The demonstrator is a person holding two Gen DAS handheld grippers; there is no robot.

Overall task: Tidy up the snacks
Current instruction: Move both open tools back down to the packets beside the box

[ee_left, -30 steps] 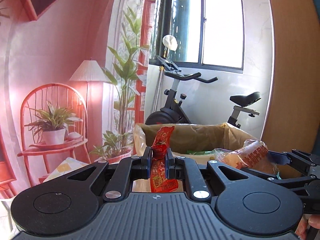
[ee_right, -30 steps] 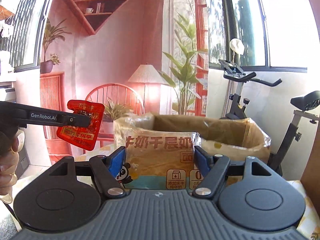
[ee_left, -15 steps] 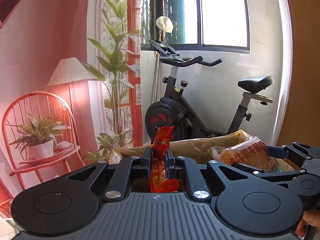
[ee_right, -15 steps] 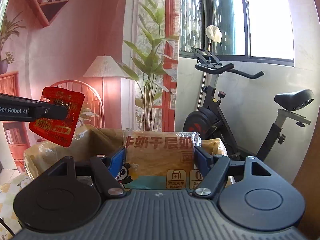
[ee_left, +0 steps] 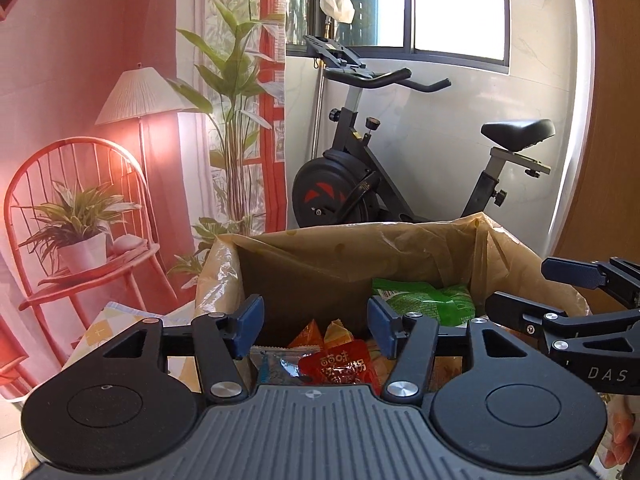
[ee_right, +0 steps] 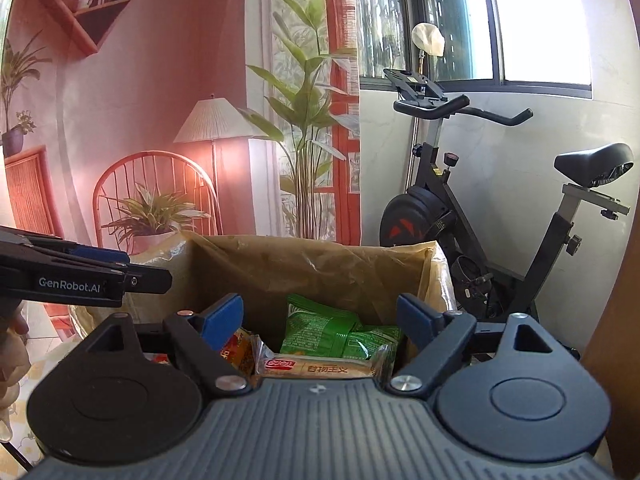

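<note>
The left gripper (ee_left: 314,326) hangs over the near edge of the open brown cardboard box lined with translucent plastic (ee_left: 360,252), its blue-padded jaws spread wide with nothing between them; directly below them, inside the box, lies a flat red snack packet with white characters (ee_left: 340,368), beside a pale blue wrapper (ee_left: 276,368) on its left and orange pointed packets (ee_left: 320,332) just behind it; a crumpled green snack bag (ee_left: 420,300) sits farther back toward the right wall of the box; the right gripper (ee_right: 320,318) is also held over the box, its jaws likewise parted and empty; beneath it rests a long beige wrapped cake bar with a red logo (ee_right: 320,368), lying crosswise at the near side, with the green bag just beyond it and an orange-red packet (ee_right: 236,350) to its left; each gripper shows at the edge of the other's view, the two side by side above the box; behind the box stand a black exercise bike (ee_left: 360,184) against the white wall and a printed red backdrop with a chair, lamp and plants (ee_left: 120,140) on the left.
</note>
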